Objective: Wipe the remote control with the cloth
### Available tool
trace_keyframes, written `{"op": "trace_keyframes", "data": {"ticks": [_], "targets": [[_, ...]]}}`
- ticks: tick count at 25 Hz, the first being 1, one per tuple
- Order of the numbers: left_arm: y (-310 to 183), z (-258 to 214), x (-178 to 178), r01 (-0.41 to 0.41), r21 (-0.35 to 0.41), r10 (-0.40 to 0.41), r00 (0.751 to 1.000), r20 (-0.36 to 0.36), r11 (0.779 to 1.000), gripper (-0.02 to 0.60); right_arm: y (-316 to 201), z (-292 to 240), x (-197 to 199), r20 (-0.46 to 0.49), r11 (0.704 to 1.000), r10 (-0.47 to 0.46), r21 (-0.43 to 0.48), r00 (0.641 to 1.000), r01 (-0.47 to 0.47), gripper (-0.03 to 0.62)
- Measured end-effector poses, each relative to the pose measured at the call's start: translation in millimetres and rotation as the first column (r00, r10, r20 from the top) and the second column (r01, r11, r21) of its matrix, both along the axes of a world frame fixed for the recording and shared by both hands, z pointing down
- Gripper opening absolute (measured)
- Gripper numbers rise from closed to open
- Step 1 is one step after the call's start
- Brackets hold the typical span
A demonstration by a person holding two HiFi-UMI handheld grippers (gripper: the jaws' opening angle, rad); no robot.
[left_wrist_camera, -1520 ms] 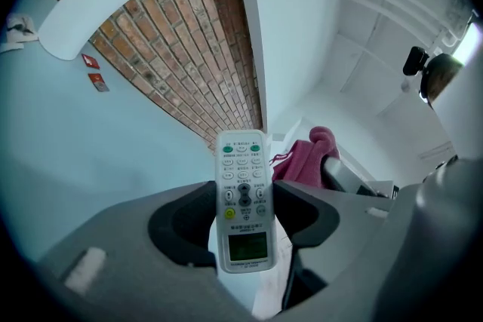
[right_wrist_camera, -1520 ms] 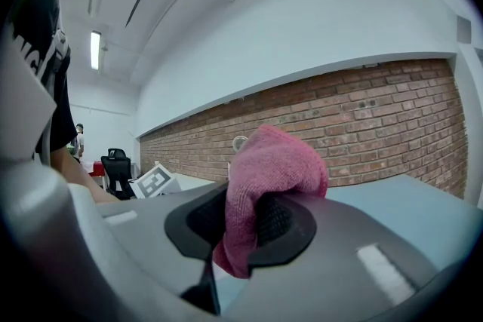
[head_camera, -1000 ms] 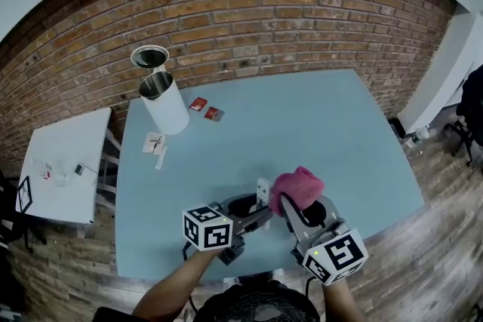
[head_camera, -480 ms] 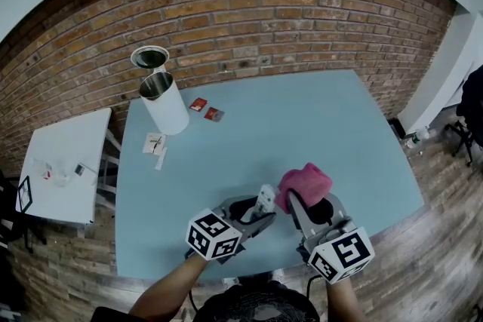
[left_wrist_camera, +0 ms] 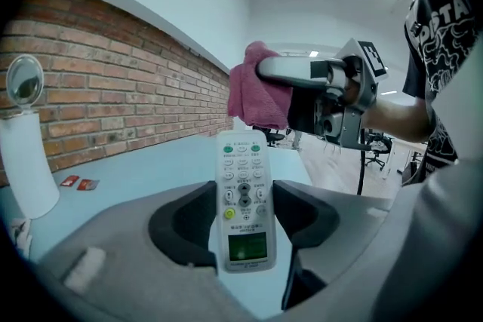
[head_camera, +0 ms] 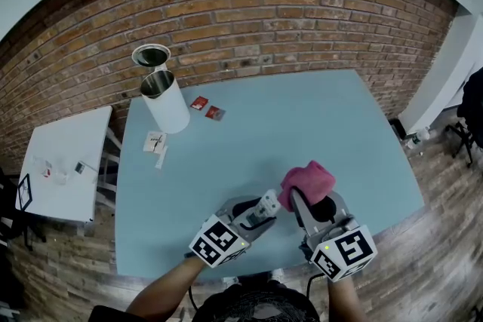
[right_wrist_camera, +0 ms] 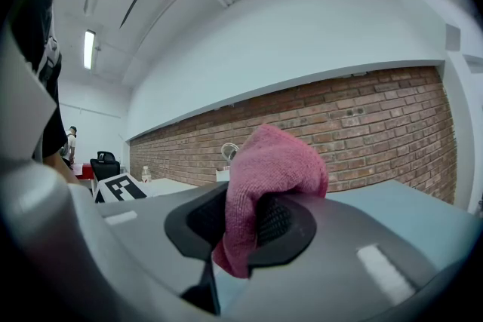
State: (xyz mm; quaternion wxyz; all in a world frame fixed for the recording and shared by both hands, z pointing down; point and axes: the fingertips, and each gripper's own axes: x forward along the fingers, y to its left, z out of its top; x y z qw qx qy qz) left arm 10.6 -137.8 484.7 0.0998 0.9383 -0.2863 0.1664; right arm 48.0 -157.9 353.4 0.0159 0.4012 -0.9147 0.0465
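Note:
A white remote control (left_wrist_camera: 243, 200) with green, grey and yellow buttons and a small screen is clamped between the jaws of my left gripper (left_wrist_camera: 241, 219), button face toward its camera. In the head view the remote control (head_camera: 266, 204) is held above the blue table (head_camera: 302, 124), near its front edge. A pink cloth (right_wrist_camera: 266, 185) is bunched between the jaws of my right gripper (right_wrist_camera: 253, 226), which is shut on it. In the head view the cloth (head_camera: 308, 182) sits just right of the remote, and I cannot tell whether they touch. The right gripper (head_camera: 302, 200) shows there with its marker cube.
A white cylindrical bin (head_camera: 166, 103) with its round lid (head_camera: 151, 56) raised stands at the table's far left. Two small red packets (head_camera: 207, 108) and a paper scrap (head_camera: 155, 142) lie near it. A white side table (head_camera: 64, 162) stands left. A brick wall (head_camera: 264, 19) backs the scene.
My left gripper has rolled, turning the remote from edge-on to face-up. The right gripper with the cloth has shifted slightly right and nearer.

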Motion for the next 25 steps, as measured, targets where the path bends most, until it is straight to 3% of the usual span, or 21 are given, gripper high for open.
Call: {"op": "trace_keyframes", "data": {"ticks": [13, 19, 25], "targets": [[18, -7, 13, -0.144, 0.173, 0.111, 0.977, 0.183, 0.974, 0.233, -6, -4, 6, 0.018, 1.0, -0.016, -0.008, 1.0, 0.016, 0.063], [30, -17, 22, -0.212, 0.225, 0.165, 0.964, 0.209, 0.951, 0.233, -4, -11, -3, 0.003, 0.988, -0.156, 0.002, 0.988, 0.156, 0.063], [43, -29, 31, -0.271, 0.263, 0.216, 0.951, 0.219, 0.926, 0.233, 2, -22, -14, 0.024, 0.942, -0.335, -0.007, 0.942, 0.336, 0.063]]}}
